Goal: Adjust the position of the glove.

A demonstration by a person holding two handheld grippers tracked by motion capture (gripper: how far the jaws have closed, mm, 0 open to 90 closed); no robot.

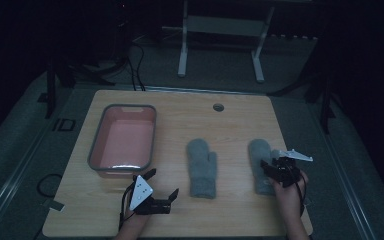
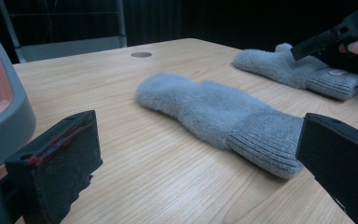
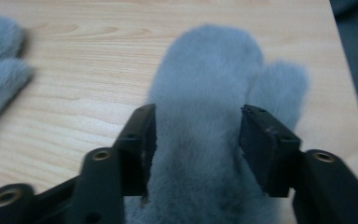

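1. Mitten on the right (image 3: pixel 205 93), grey and fluffy, flat on the counter (image 1: pixel 230 125) near its right edge, fingertip end away from the person, thumb on the side toward that edge.
2. Straddled by the right tool (image 3: pixel 196 140): one black jaw on each side of the mitten's body, jaws part-way spread, fur bulging between them. Cannot tell whether the pads press in or merely brush the fur.
3. Seen from above, right tool (image 1: pixel 270 167) over the lower half of that mitten, held by a hand coming in from the bottom edge, grey three-cornered plate on top.
4. Just beyond, to the left: second grey mitten (image 1: pixel 202 167), lying flat near the middle of the counter, ribbed cuff toward the person, thumb on its right side. Apart from the first mitten, bare wood between them.
5. Further left: left tool (image 1: pixel 162 184), jaws spread wide, nothing between them, low over the counter near the front edge, pointing toward the cuff of the middle mitten without touching it.
6. Beyond the left tool: grey-rimmed bin (image 1: pixel 96 145) with a pink inside, standing on the left part of the counter, one corner just beside the left tool.
7. Far side of the counter: small round hole (image 1: pixel 218 107) in the wood.
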